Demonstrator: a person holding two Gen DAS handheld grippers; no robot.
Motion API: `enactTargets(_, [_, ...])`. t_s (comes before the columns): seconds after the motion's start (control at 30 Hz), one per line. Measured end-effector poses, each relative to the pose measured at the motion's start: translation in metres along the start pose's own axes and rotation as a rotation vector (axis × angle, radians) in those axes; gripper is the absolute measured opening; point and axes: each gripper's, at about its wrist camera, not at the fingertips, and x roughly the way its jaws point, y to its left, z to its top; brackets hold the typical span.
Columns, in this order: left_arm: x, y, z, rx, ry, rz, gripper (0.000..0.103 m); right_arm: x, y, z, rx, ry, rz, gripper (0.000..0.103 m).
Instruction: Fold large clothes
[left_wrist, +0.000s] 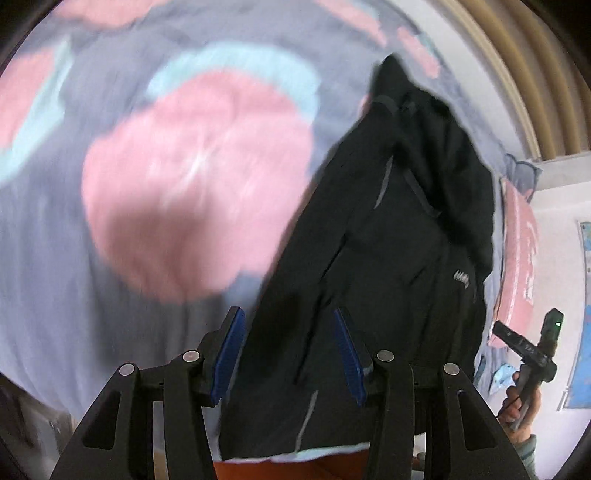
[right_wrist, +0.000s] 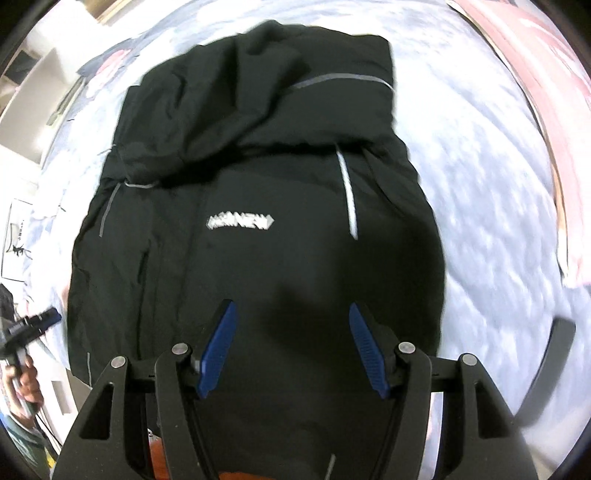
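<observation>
Black jacket (right_wrist: 258, 229) lies partly folded on the bed (right_wrist: 480, 192). Left gripper (left_wrist: 290, 354) and right gripper (right_wrist: 291, 347) hover with jaws spread, empty. Next move likely calls for pinching the near hem.

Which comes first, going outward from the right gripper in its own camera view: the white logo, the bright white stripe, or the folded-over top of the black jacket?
1. White stripe, up and slightly right of the right gripper.
2. White logo, centre; nearly level with the stripe, too close to call.
3. Folded-over top, clearly farthest.
</observation>
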Motion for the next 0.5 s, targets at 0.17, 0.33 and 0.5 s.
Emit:
enactTargets(0.17, [0.033, 0.019, -0.027, 0.004, 0.111, -0.036, 0.051, 0.0, -0.02, -0.032, 0.072, 0.029, -0.024, 0.066])
enactTargets(0.33, [0.016, -0.01, -0.038, 0.119, 0.114, -0.293, 0.05, -0.008, -0.037, -0.06, 0.146, 0.028, -0.043, 0.066])
enactTargets(0.5, [0.019, -0.022, -0.027, 0.126, 0.111, -0.356, 0.05, -0.018, -0.057, -0.078, 0.208, 0.015, -0.054, 0.066])
